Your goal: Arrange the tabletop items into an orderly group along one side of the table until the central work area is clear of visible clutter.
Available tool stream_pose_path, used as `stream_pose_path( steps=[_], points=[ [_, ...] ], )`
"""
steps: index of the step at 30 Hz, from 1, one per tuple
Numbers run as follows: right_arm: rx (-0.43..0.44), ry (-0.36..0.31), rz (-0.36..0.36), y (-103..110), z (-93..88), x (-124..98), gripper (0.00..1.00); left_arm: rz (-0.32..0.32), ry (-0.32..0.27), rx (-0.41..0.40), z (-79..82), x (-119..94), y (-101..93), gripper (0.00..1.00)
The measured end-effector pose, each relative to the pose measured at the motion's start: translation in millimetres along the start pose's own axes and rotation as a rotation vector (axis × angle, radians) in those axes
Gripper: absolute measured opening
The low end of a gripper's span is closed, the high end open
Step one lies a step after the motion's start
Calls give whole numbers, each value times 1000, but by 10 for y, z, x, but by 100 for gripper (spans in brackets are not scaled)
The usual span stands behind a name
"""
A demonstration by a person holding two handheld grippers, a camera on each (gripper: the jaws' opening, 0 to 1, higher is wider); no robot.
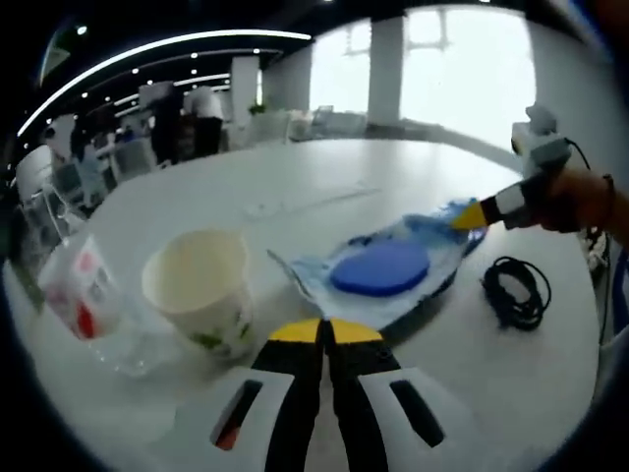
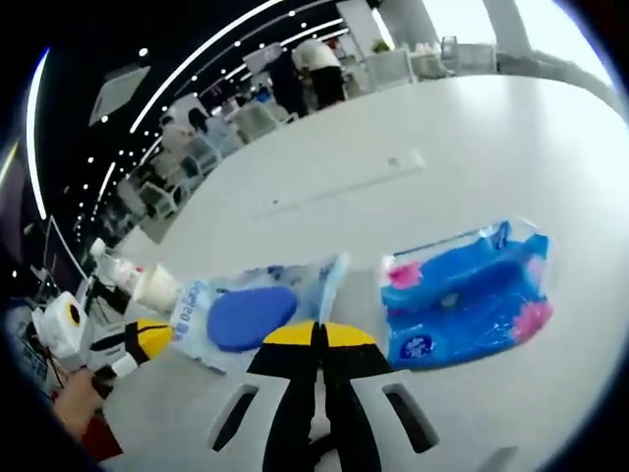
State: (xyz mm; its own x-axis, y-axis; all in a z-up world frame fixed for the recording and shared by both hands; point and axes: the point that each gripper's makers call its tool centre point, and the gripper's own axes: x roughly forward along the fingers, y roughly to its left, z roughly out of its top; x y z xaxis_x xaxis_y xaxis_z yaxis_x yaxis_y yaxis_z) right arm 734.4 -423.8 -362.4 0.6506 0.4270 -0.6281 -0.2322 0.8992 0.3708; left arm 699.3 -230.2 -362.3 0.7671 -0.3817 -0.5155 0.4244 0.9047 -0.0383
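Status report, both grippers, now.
Left gripper shut beside packet. Right gripper shut on packet edge. Cup, cable, wipes lie around it.

Open-plan office — rows of desks [image 2: 251, 118], ceiling light strips [image 1: 177, 44].

Left gripper view: paper cup [image 1: 201, 287] left of wipes pack [image 1: 388, 270], near it. Small carton [image 1: 84, 290] left of cup. Coiled cable [image 1: 516, 292] right of pack. All on table [image 1: 324, 187].

Right gripper view: tissue pack [image 2: 470, 292] right of wipes pack [image 2: 246, 313], apart.
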Motion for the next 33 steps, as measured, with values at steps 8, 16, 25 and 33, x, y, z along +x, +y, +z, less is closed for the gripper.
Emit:
stream_pose_path(
  steps=[8, 16, 25, 33],
  points=[
    [-156, 18, -41, -72, -51, 85, 1, 19, 25, 17, -119, 59, 4, 0],
    [-156, 45, -80, -117, -88, 117, 2, 44, 44, 37, -148, 84, 25, 0],
    [-378, 46, -121, -74, -15, 43, 7, 84, 44, 63, -116, 27, 73, 2],
    [-404, -57, -127, 53, 274, -184, 39, 87, 44, 49, -76, -133, 94, 11]
  ],
)
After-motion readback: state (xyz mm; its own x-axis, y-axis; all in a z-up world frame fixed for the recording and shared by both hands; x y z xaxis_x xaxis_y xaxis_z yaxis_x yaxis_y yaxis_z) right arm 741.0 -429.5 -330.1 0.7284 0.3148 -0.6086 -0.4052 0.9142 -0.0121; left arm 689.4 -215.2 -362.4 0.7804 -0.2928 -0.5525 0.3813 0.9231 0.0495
